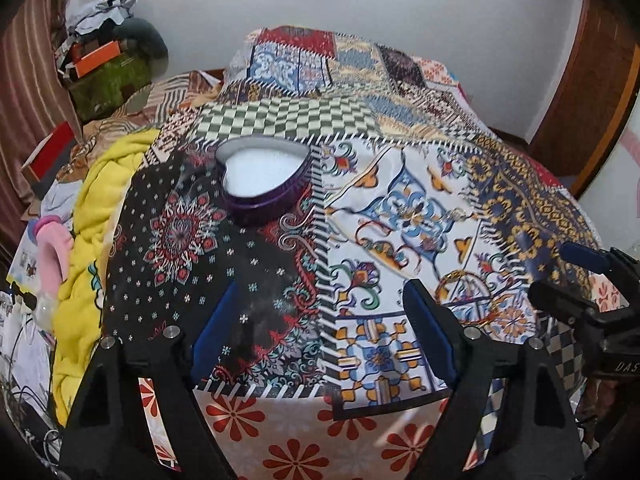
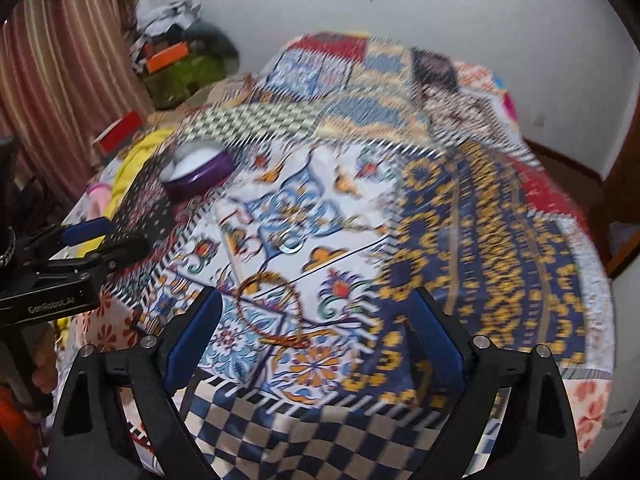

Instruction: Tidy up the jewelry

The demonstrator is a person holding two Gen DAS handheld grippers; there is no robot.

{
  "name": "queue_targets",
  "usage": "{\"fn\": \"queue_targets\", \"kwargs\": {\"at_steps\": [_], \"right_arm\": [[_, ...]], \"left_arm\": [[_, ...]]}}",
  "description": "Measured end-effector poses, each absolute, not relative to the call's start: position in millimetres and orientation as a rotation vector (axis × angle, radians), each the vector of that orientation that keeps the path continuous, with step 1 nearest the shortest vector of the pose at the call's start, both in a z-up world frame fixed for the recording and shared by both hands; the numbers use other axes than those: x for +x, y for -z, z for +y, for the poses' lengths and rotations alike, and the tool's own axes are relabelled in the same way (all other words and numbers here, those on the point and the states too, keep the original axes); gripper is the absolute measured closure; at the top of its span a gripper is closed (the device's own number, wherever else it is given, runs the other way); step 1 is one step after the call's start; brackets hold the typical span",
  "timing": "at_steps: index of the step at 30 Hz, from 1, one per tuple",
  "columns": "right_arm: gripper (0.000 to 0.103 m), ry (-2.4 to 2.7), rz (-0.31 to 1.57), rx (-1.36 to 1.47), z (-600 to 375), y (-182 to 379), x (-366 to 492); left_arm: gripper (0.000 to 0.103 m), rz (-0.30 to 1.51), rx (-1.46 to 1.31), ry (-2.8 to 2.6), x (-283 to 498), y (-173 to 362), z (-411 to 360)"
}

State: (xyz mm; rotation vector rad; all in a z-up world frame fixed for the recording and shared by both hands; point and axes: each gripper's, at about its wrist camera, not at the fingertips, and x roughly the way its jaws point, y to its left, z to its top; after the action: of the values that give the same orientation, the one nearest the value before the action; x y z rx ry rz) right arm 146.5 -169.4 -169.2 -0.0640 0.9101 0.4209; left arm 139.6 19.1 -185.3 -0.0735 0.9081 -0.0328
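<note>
The bangle [image 2: 267,309], a thin ring wound in gold and reddish thread, lies flat on the patchwork bedspread [image 2: 500,240], just ahead of the right gripper [image 2: 316,340] and slightly left of the midline between its blue-padded fingers [image 2: 200,328]. Being round, it has no long axis to line up with; the near rim sits closest to the left finger, so a small shift left would likely centre it. The fingers of this gripper are spread wide with nothing between them.

The left gripper [image 1: 324,332] also stands spread and empty, over the dark mandala patch of the bedspread. From its view the bangle [image 1: 472,300] lies to the right, just beyond its right finger, so the right gripper is judged the nearer one for the pick.

The heart-shaped purple tin [image 1: 266,186], open and lined in white, sits farther off on the bed, up and left of the bangle and well apart from it; it lies nearer the left gripper's line. A smaller silvery ring [image 2: 291,242] seems to lie between bangle and tin, but blur keeps this uncertain.

Readable writing: "GenRobot.AI", blurred, on the left gripper's body in the right view, and "DAS" on the right gripper's body in the left view.
</note>
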Motion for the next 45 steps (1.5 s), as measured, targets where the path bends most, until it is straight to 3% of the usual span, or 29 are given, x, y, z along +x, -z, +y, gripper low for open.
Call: {"fn": "queue_targets", "kwargs": {"at_steps": [9,14,18,19,23,25,28,30,35,45], "right_arm": [[0.018,-0.525,1.046,-0.096,-146.5,202.1,163.1],[0.028,-0.561,1.096,-0.127,-137.8,215.7,165.1],[0.044,-0.525,1.083,-0.160,-134.0,220.1,164.9],[0.051,-0.524,1.078,-0.161,-134.2,219.7,164.8],[0.059,-0.522,1.065,-0.156,-135.7,219.5,165.2],[0.069,-0.526,1.059,-0.158,-134.4,218.8,165.1],[0.087,-0.537,1.053,-0.156,-133.8,217.4,165.4],[0.092,-0.540,1.054,-0.149,-134.8,217.0,166.1],[0.094,-0.544,1.056,-0.093,-143.4,214.9,170.6],[0.095,-0.523,0.998,-0.029,-161.8,197.0,174.3]], "left_arm": [[0.020,0.958,-0.081,0.058,141.8,202.8,23.5],[0.024,0.972,-0.097,0.073,144.2,208.8,26.0],[0.030,0.978,-0.095,0.090,145.6,211.4,24.1],[0.032,0.979,-0.095,0.095,146.0,211.7,23.2],[0.044,0.984,-0.094,0.122,147.2,212.1,19.1],[0.050,0.984,-0.092,0.141,147.8,210.9,15.6],[0.052,0.976,-0.079,0.161,147.7,208.9,10.0],[0.052,0.973,-0.072,0.177,149.4,208.3,6.2],[0.062,1.001,-0.106,0.208,162.5,214.1,4.2],[0.065,1.027,-0.072,0.173,181.0,230.3,-4.0]]}}
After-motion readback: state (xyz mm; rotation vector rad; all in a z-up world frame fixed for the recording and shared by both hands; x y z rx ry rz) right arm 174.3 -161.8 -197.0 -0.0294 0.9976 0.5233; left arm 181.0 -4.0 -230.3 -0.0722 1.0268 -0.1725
